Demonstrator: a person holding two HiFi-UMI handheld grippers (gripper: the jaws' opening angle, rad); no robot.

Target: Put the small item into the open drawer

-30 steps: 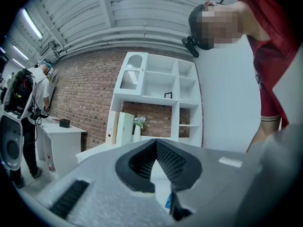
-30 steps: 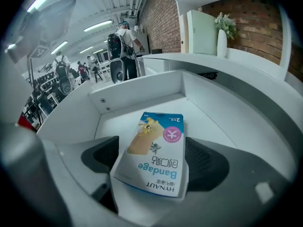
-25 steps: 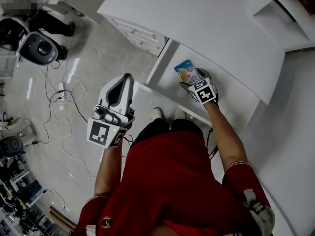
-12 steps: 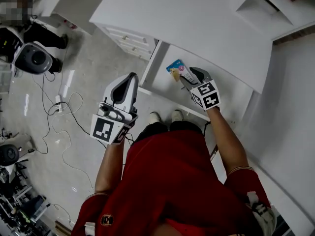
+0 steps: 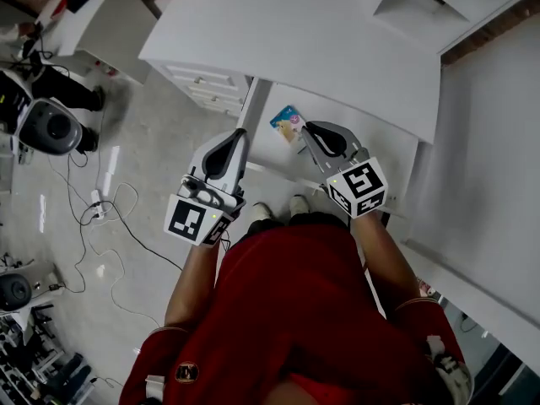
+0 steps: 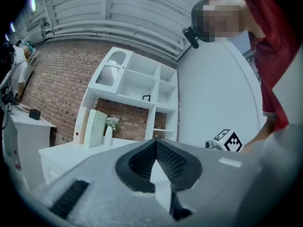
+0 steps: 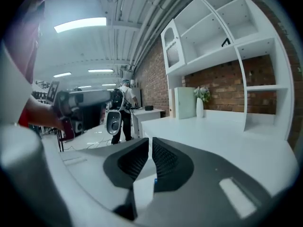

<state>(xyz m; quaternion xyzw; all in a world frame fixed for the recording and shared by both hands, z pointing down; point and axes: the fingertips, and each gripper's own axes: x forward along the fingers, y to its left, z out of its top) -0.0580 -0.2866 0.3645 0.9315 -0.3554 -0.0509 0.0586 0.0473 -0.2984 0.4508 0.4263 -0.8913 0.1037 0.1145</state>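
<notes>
White surface (image 5: 295, 32) fills the top of the head view, with grey floor (image 5: 143, 142) and loose cables (image 5: 110, 213) to its left. Below the surface edge, the drawer (image 5: 380, 137) stands open. The item (image 5: 288, 122) (a small flat packet with colourful print) lies inside the drawer, near its left wall.

1. Right hand-held gripper (image 5: 308, 129): positioned over the drawer with its tips just beside the item. Contact with the item cannot be determined. The right gripper view shows the right hand-held gripper (image 7: 150, 141) with its jaws closing, almost together, a narrow slit between the pads and nothing in that slit.

2. Left hand-held gripper (image 5: 240, 133): held beside the drawer's left wall, over its front corner, well apart from the item. In the left gripper view, the left hand-held gripper (image 6: 155, 143) has its jaws pressed together at the tips and holds nothing.

3. Both hand-held grippers point away from the person, whose red shirt (image 5: 295, 310) fills the lower half of the head view.

4. Background: a white shelf (image 7: 213, 27) against a brick wall (image 7: 156, 74) rises behind the surface, and a white vase (image 7: 199, 106) stands on the surface.
</notes>
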